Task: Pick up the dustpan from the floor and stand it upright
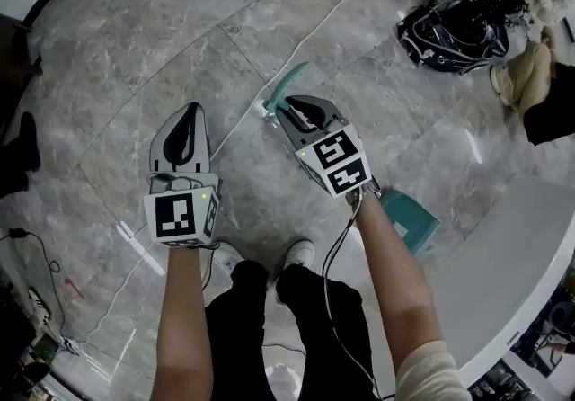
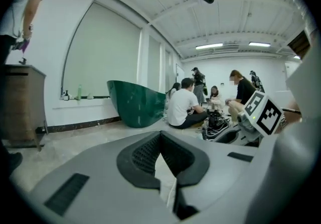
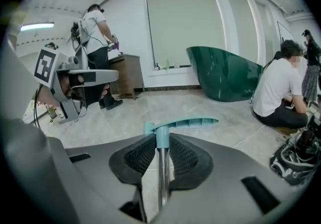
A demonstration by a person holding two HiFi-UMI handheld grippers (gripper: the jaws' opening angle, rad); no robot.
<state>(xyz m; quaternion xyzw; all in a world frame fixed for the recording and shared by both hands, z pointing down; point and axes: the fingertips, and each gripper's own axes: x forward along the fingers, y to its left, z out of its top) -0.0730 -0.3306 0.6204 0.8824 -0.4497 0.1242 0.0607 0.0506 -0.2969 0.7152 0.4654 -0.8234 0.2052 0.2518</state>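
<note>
The dustpan has a teal pan [image 1: 413, 221], a metal pole [image 3: 162, 178] and a teal handle grip [image 1: 289, 83] [image 3: 185, 123]. My right gripper [image 1: 292, 104] [image 3: 161, 140] is shut on the pole just under the grip. The pan hangs low by my right forearm, partly hidden behind it, and I cannot tell whether it touches the floor. My left gripper [image 1: 190, 111] [image 2: 160, 135] is shut with nothing in it. It is held to the left of the dustpan and apart from it.
A white cable [image 1: 238, 125] runs across the grey marble floor under the grippers. A black bag with cables [image 1: 449, 31] and seated people are at the far right. A white curved platform [image 1: 512, 273] borders the right. A green bathtub [image 3: 223, 75] and a wooden cabinet [image 2: 20, 102] stand by the wall.
</note>
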